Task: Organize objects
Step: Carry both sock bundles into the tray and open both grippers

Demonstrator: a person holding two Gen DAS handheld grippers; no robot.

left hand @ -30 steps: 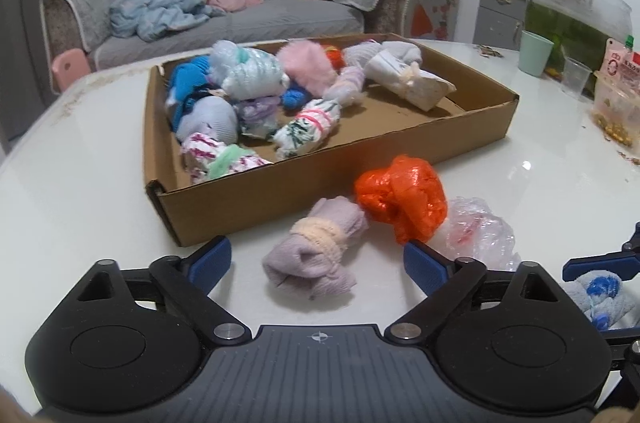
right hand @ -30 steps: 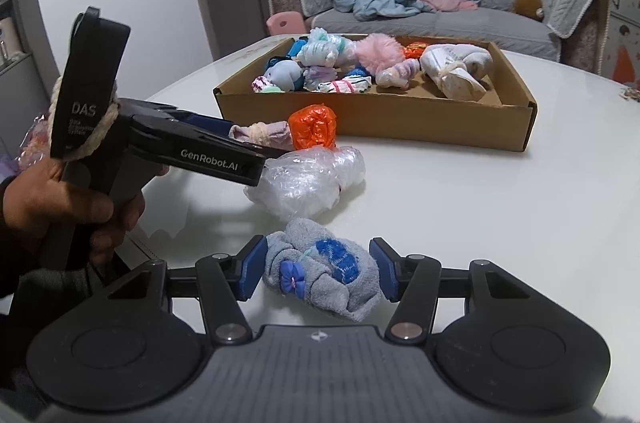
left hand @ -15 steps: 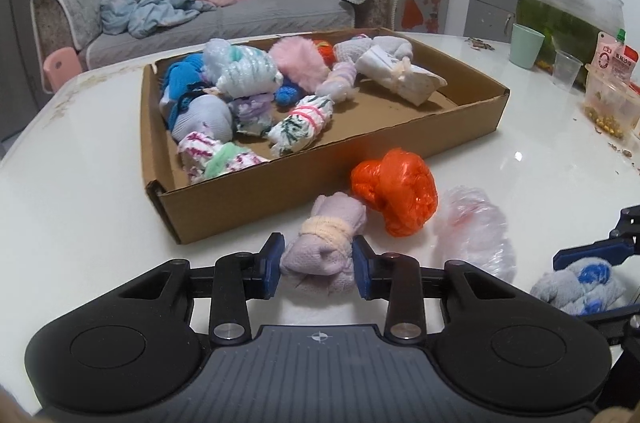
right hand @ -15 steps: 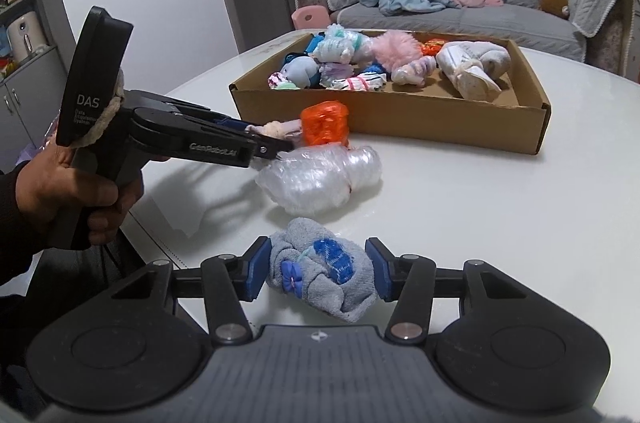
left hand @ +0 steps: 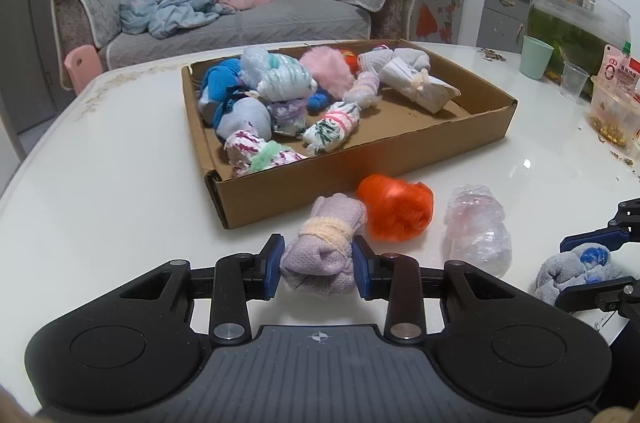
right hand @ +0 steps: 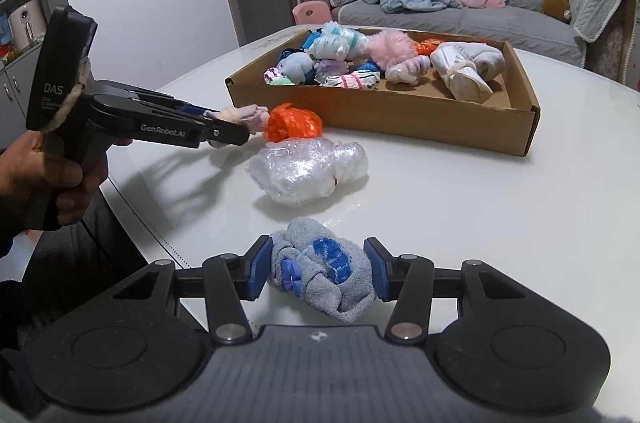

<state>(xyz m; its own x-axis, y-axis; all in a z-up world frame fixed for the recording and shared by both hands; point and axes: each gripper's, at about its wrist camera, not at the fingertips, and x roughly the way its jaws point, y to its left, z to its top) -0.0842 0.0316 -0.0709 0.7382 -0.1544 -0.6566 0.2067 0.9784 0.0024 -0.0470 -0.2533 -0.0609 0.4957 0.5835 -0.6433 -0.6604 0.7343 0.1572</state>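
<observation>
A brown cardboard tray on the white table holds several rolled sock bundles; it also shows in the right wrist view. My left gripper is shut on a lilac sock roll with a cream band, lifted slightly in front of the tray. An orange bundle and a clear plastic-wrapped bundle lie beside it. My right gripper is shut on a grey sock roll with blue patches, near the table's front edge.
A green cup, a clear cup, a fish tank and snack packets stand at the table's right. A grey sofa with a blue blanket is behind. The left gripper's handle and hand show at left.
My left gripper closed around the lilac sock roll and lifted it a little. My right gripper stayed shut on the grey sock roll and rose slightly.
</observation>
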